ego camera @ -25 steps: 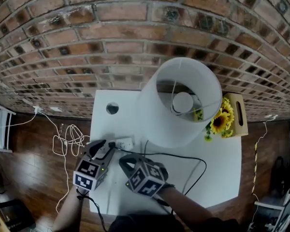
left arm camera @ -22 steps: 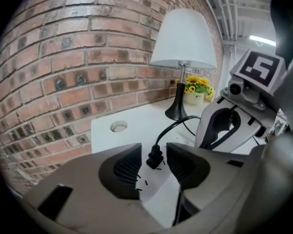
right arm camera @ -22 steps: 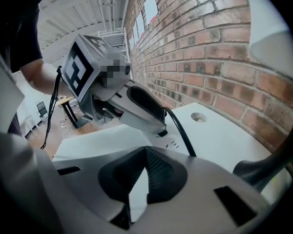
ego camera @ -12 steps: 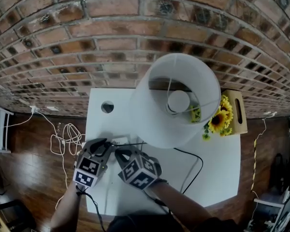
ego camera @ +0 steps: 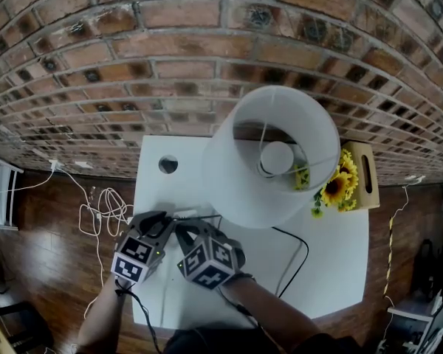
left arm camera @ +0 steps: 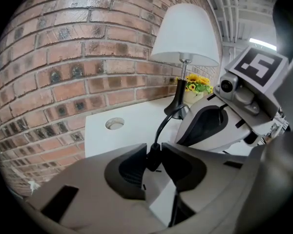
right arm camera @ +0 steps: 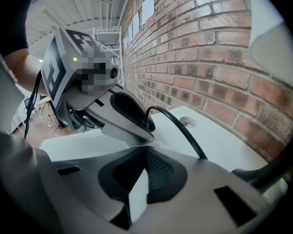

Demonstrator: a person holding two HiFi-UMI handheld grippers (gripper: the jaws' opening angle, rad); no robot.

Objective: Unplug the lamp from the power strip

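Observation:
A lamp with a white shade stands on the white table. Its black cord runs left to a black plug in the white power strip. My left gripper has just been closing, and its tips now pinch the plug from both sides. My right gripper sits close to the left gripper's right side, over the strip. Its tips meet, with nothing seen between them.
A round cable hole lies in the table's far left corner. Sunflowers and a wooden box stand behind the lamp at the right. A brick wall backs the table. White cables lie on the floor at left.
The left jaws closed from wide open onto the plug. The right gripper slid left until it sits against the left gripper.

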